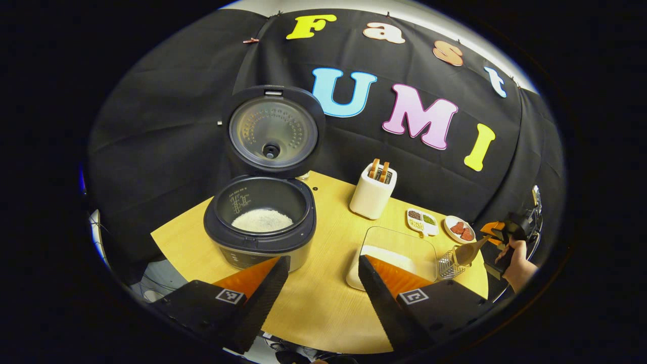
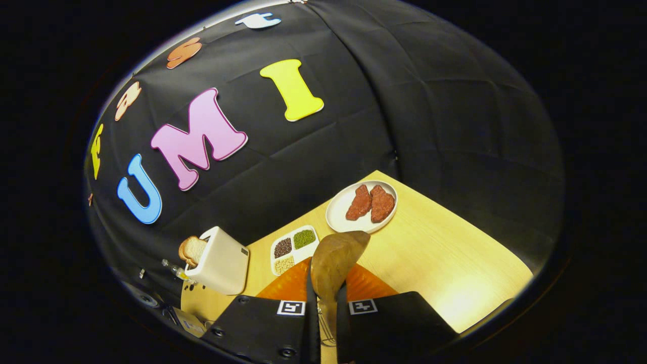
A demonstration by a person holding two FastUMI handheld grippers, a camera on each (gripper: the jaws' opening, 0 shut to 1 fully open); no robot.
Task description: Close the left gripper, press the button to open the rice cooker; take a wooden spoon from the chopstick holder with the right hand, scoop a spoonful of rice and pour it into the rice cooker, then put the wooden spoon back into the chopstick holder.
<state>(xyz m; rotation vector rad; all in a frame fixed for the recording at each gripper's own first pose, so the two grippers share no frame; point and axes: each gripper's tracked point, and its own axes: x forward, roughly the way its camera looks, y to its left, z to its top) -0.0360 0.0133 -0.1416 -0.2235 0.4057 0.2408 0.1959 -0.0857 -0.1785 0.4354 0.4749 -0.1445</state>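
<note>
The rice cooker [image 1: 260,222] stands open with its lid [image 1: 273,132] upright and white rice in the pot. My left gripper [image 1: 323,260] is open in front of it, holding nothing. A clear container of rice [image 1: 404,237] lies to the cooker's right. Beside that container stands the wire chopstick holder [image 1: 447,265]. The wooden spoon [image 1: 467,252] hangs just above the holder, bowl end down. My right gripper [image 1: 498,232] is shut on the spoon's handle, with a hand [image 1: 515,265] behind it. In the right gripper view the wooden spoon [image 2: 336,263] sticks out between that right gripper's [image 2: 326,298] fingers.
A white toaster [image 1: 373,191] with bread stands behind the rice container. A divided dish of beans [image 2: 293,247] and a plate of meat [image 2: 361,205] lie at the table's far right. The wooden table [image 1: 323,308] ends close to my left gripper.
</note>
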